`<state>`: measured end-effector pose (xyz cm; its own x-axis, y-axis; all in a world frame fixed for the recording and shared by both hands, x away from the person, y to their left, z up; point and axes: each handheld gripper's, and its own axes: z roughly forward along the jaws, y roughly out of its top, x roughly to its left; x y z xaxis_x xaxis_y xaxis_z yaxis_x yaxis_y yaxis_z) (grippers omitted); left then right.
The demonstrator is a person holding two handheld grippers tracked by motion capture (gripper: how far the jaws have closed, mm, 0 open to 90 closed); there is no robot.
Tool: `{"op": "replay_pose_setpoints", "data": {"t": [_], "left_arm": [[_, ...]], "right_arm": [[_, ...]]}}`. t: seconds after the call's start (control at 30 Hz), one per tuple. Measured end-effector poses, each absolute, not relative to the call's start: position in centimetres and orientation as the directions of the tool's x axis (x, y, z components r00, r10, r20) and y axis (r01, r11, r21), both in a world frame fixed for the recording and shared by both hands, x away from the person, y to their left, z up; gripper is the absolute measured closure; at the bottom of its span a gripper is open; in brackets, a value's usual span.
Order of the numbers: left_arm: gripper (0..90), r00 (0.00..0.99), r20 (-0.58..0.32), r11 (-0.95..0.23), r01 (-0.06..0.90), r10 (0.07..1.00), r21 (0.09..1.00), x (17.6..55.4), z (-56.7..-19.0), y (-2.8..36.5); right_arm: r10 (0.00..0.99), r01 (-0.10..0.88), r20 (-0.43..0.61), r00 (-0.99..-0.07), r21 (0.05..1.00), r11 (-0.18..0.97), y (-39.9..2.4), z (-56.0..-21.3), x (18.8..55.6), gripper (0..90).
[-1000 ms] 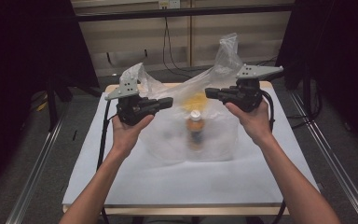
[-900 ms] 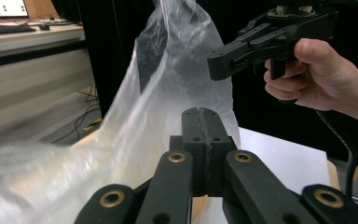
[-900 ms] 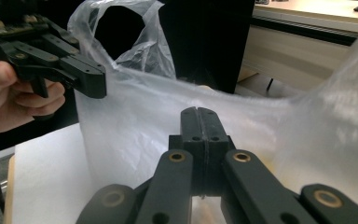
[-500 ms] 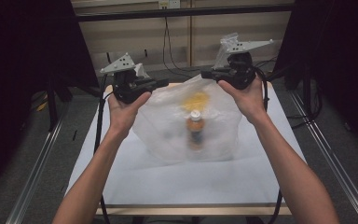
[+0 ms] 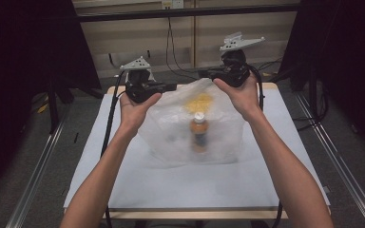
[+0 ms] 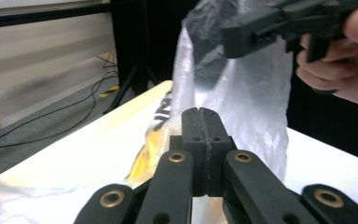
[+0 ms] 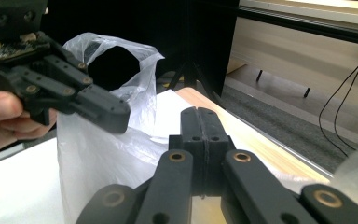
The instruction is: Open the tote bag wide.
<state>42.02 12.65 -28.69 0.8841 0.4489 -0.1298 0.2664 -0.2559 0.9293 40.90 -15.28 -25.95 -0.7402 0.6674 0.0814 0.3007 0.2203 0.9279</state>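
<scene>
While you held the clear plastic bag [image 5: 190,128] up above the white table [image 5: 171,185], each gripper had its jaws pressed fully together on the bag's upper edge. Your left gripper [image 5: 171,87] pinched the bag's top left corner, and in the left gripper view its two black jaws [image 6: 203,122] met flat against each other with thin film gathered at them. Your right gripper [image 5: 208,74] sat higher and farther back, clamped on the bag's top right part; in the right gripper view its jaws [image 7: 203,122] were likewise closed with no gap between them, and wrinkled film lay just below them. Between the two grips the bag hung stretched and slanted, its right side higher than its left, with its bottom resting on or just above the table near the middle; you could not tell which from the high view. Inside the bag a bottle [image 5: 199,133] with a white cap and an orange label stood upright, blurred behind the plastic. Above the bottle a yellow patch [image 5: 198,101] showed through the film, too blurred to tell what it was. Your left hand [image 5: 135,108] and right hand [image 5: 240,92] gripped the gripper bodies from below, with black cables trailing down beside your forearms. Each gripper view also showed the other gripper beside the raised film.
</scene>
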Motion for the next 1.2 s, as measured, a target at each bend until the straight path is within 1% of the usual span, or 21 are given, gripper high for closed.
{"op": "replay_pose_setpoints", "data": {"t": [0.1, 0.2, 0.27, 0.43, 0.5, 0.6, 0.67, 0.77, 0.8, 0.87, 0.97, 1.0, 1.03, 1.17, 1.2], "left_arm": [[90.0, 0.899, -0.112, -0.283, 0.249, 0.424, 0.926, 41.4, -28.6, 12.1], [90.0, 0.902, -0.098, -0.3, 0.24, 0.42, 0.923, 41.0, -28.8, 11.3], [90.0, 0.904, -0.111, -0.299, 0.251, 0.414, 0.921, 41.2, -29.0, 11.0], [90.0, 0.905, -0.103, -0.323, 0.252, 0.414, 0.912, 41.1, -29.9, 10.6], [90.0, 0.902, -0.116, -0.329, 0.268, 0.417, 0.906, 41.2, -30.6, 10.6], [90.0, 0.897, -0.128, -0.324, 0.282, 0.423, 0.903, 41.2, -31.6, 10.8], [90.0, 0.897, -0.124, -0.341, 0.286, 0.425, 0.896, 41.2, -32.4, 10.8], [90.0, 0.894, -0.143, -0.335, 0.302, 0.426, 0.893, 41.2, -33.1, 10.8], [90.0, 0.894, -0.153, -0.336, 0.31, 0.421, 0.889, 41.2, -33.6, 10.8], [90.0, 0.895, -0.155, -0.343, 0.313, 0.418, 0.886, 41.2, -34.5, 10.7], [90.0, 0.9, -0.163, -0.355, 0.319, 0.405, 0.879, 40.9, -35.5, 10.3], [90.0, 0.9, -0.163, -0.355, 0.319, 0.405, 0.879, 40.9, -35.5, 10.3], [90.0, 0.899, -0.17, -0.361, 0.328, 0.404, 0.873, 40.7, -36.1, 10.1], [90.0, 0.897, -0.184, -0.368, 0.343, 0.402, 0.864, 40.5, -37.1, 10.1], [90.0, 0.9, -0.193, -0.361, 0.343, 0.392, 0.867, 40.1, -37.8, 10.1]], "right_arm": [[0.663, 0.302, 0.09, -0.743, 0.929, 0.213, -15.3, -26.3, 40.8, 90.0], [0.661, 0.305, 0.092, -0.745, 0.928, 0.215, -15.3, -26.6, 40.7, 90.0], [0.662, 0.309, 0.099, -0.743, 0.928, 0.207, -15.3, -26.6, 40.8, 90.0], [0.67, 0.313, 0.092, -0.737, 0.925, 0.217, -15.0, -26.9, 41.0, 90.0], [0.672, 0.318, 0.09, -0.735, 0.921, 0.224, -14.9, -27.2, 41.1, 90.0], [0.681, 0.333, 0.091, -0.727, 0.913, 0.234, -14.9, -28.2, 41.3, 90.0], [0.687, 0.347, 0.09, -0.721, 0.905, 0.246, -15.1, -29.0, 41.3, 90.0], [0.687, 0.369, 0.095, -0.721, 0.891, 0.264, -15.3, -30.5, 41.1, 90.0], [0.687, 0.369, 0.095, -0.721, 0.891, 0.264, -15.3, -30.5, 41.1, 90.0], [0.683, 0.388, 0.104, -0.723, 0.879, 0.277, -15.5, -32.2, 40.7, 90.0], [0.683, 0.405, 0.114, -0.722, 0.87, 0.283, -15.9, -33.6, 40.1, 90.0], [0.683, 0.405, 0.114, -0.722, 0.87, 0.283, -15.9, -33.6, 40.1, 90.0], [0.685, 0.416, 0.128, -0.718, 0.867, 0.274, -16.3, -34.5, 39.6, 90.0], [0.68, 0.426, 0.139, -0.72, 0.862, 0.274, -16.9, -35.6, 38.7, 90.0], [0.673, 0.431, 0.149, -0.725, 0.86, 0.274, -17.2, -36.4, 38.0, 90.0]]}}
